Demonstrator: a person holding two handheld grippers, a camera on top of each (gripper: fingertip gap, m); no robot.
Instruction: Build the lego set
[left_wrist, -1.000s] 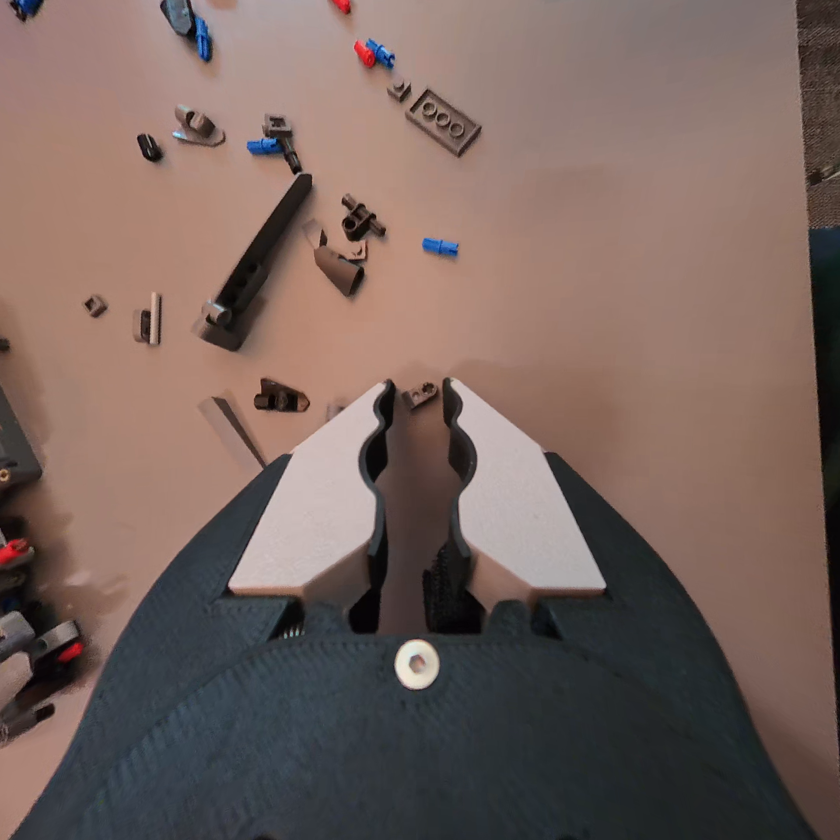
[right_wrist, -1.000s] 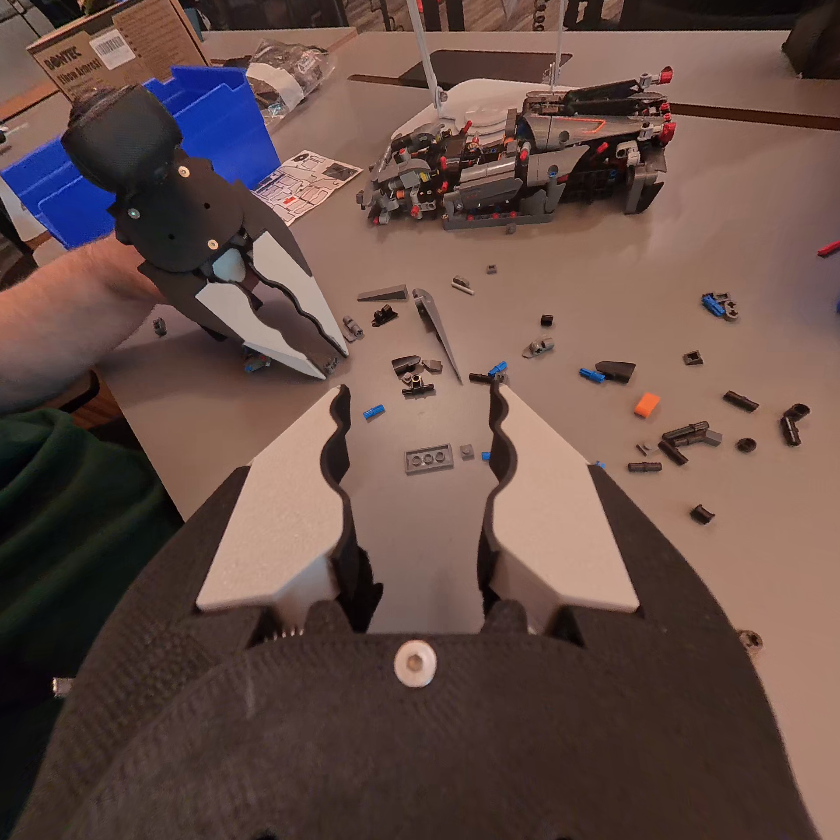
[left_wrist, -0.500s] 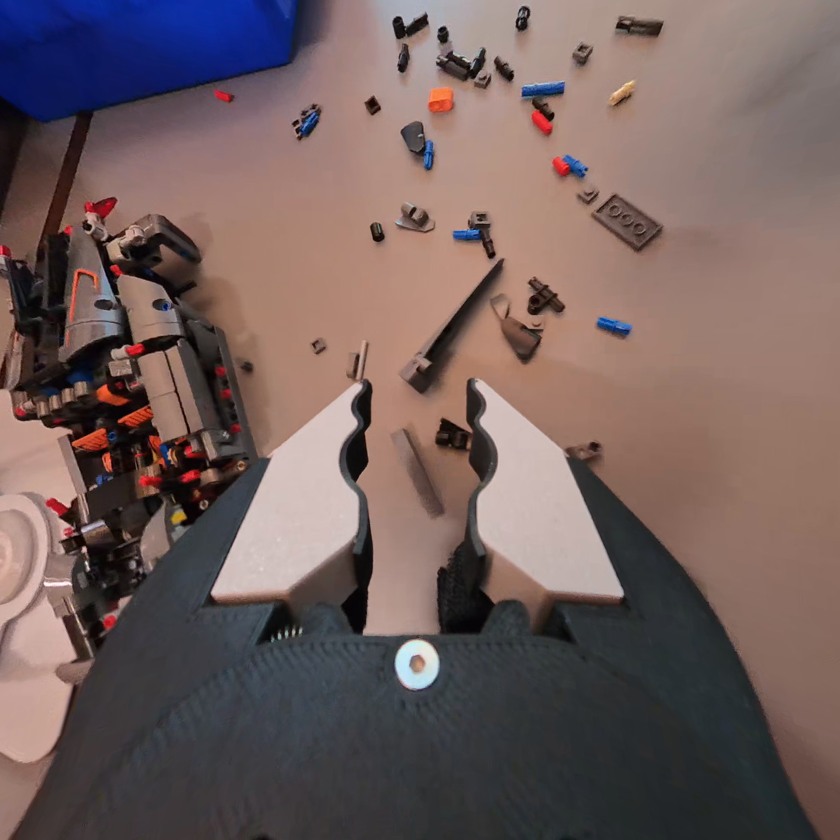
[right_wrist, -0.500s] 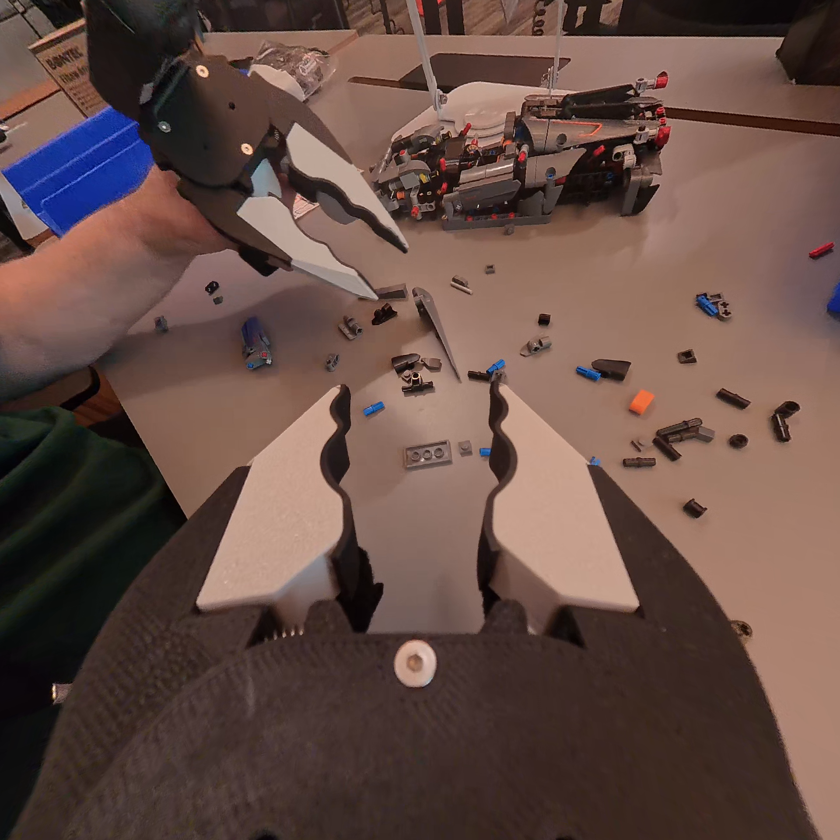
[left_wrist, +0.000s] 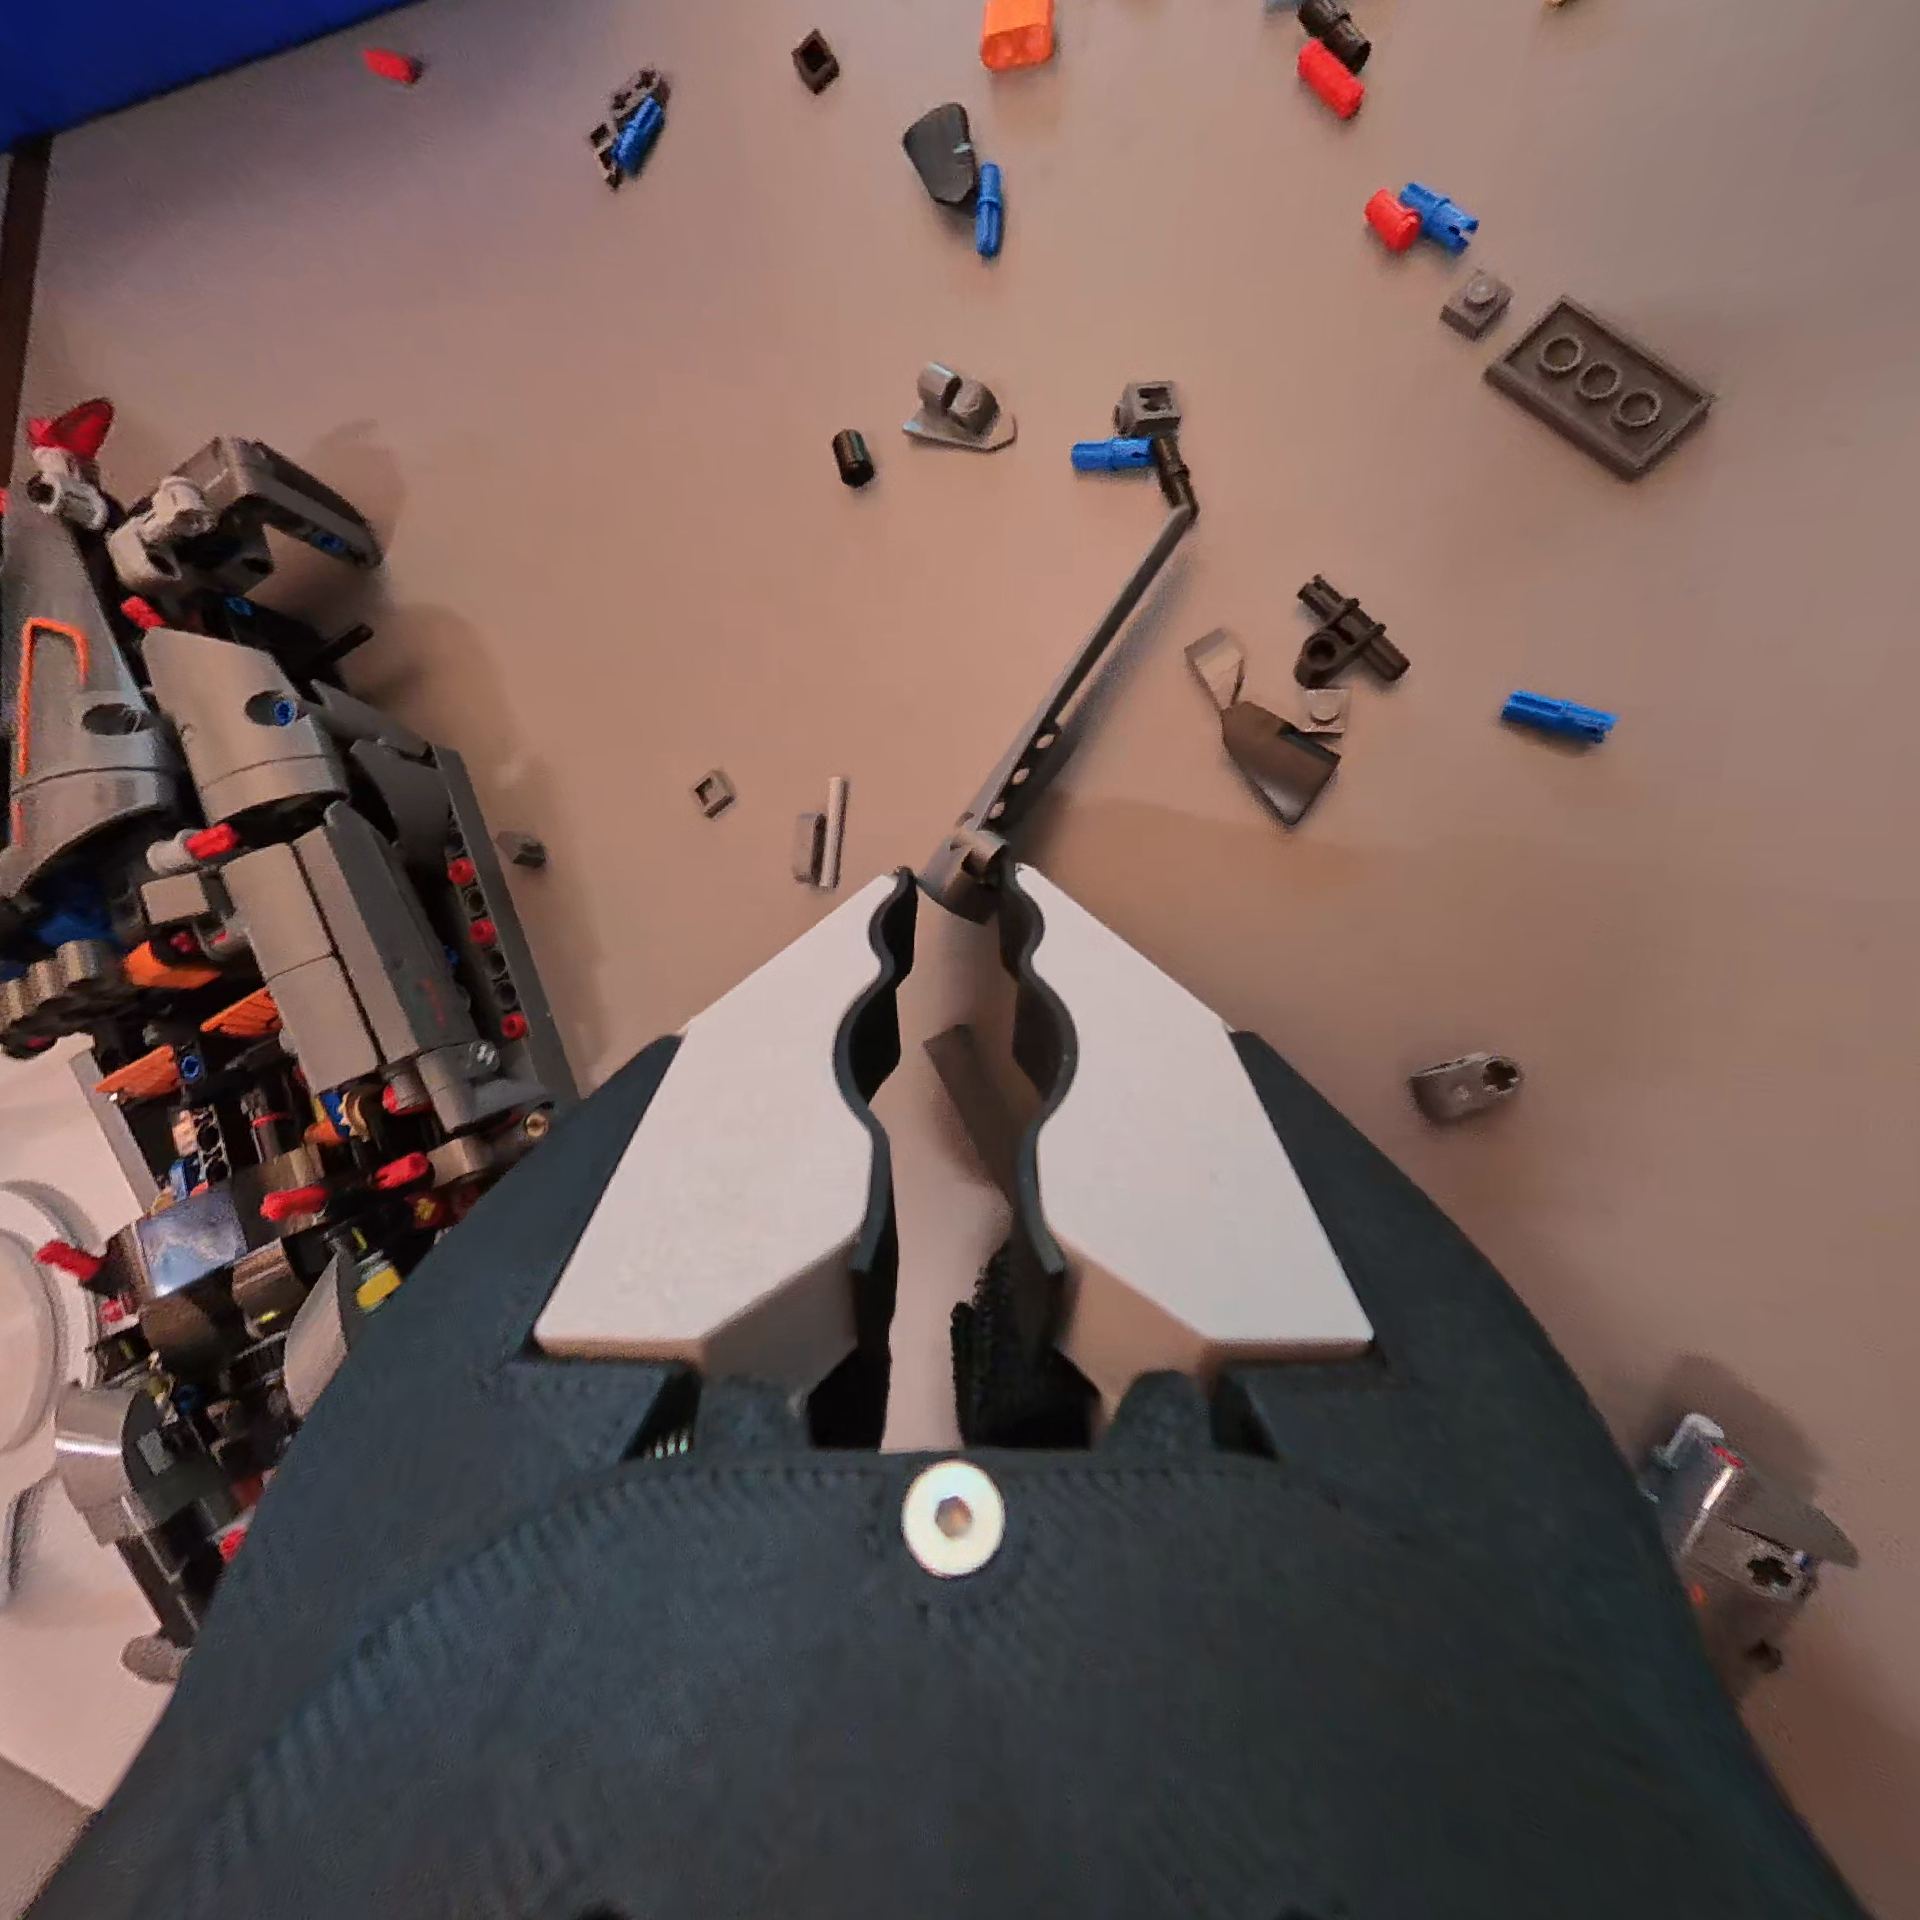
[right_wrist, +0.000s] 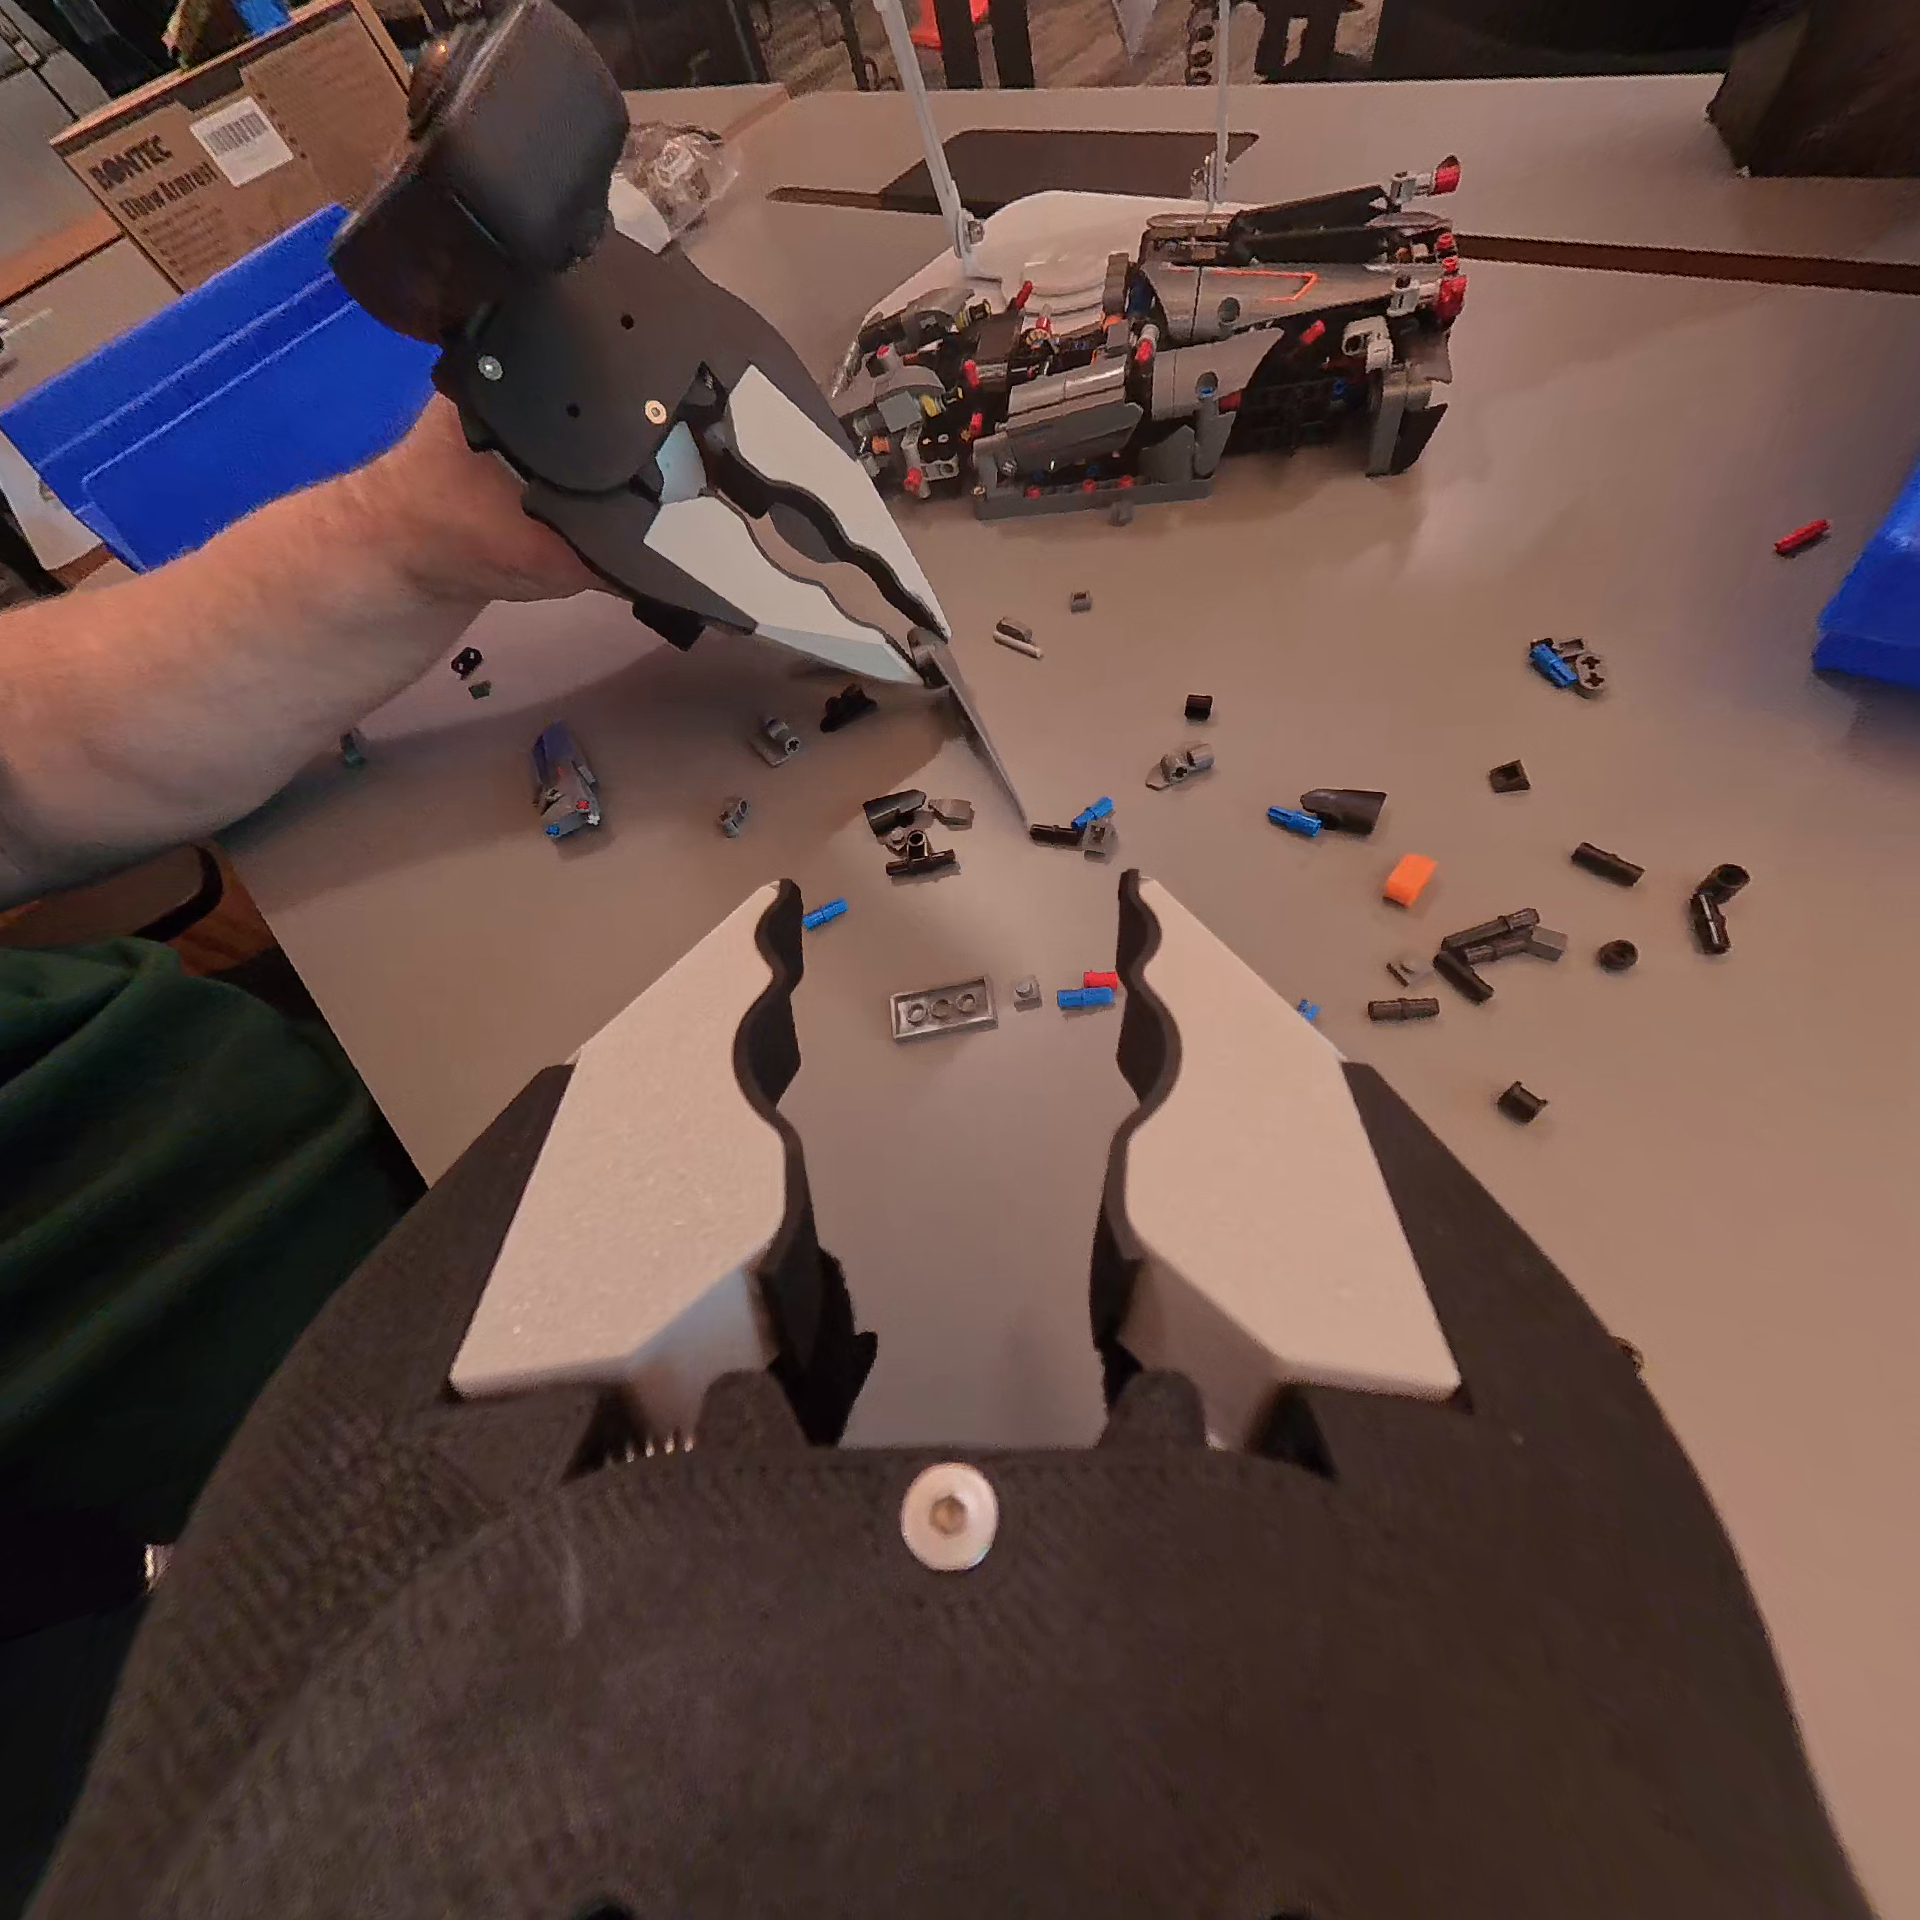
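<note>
Change since half a second ago: the left gripper (left_wrist: 956, 883) has swung down from above the loose parts, and its tips now pinch the near end of the long dark grey panel (left_wrist: 1081, 675); the right gripper (right_wrist: 961, 904) has not shifted.

Model: the half-built grey and black vehicle (right_wrist: 1195, 374), with red pins and an orange stripe, stands on the table (right_wrist: 1351, 623) well beyond the loose parts. It is the largest thing here and probably the heaviest. I judge it stiff in the frame but easy to shed small bits, so it is best steadied by its long base beam.

Panel: a thin, tapering blade with a row of small holes and a knuckle at its thick end. In the right wrist view (right_wrist: 982, 743) its gripped end is raised while the pointed far end looks to rest on the table beside a blue pin (right_wrist: 1091, 812). It looks light and rigid, though apt to pivot; the thick end is the sound place to grip.

Left gripper: narrow, clamped on the panel's knuckle.

Right gripper: jaws wide apart, empty, hovering above a flat grey plate (right_wrist: 942, 1008).

Small parts: blue, red, black and orange pieces (left_wrist: 1018, 31) lie scattered, light and likely to skid.
</note>
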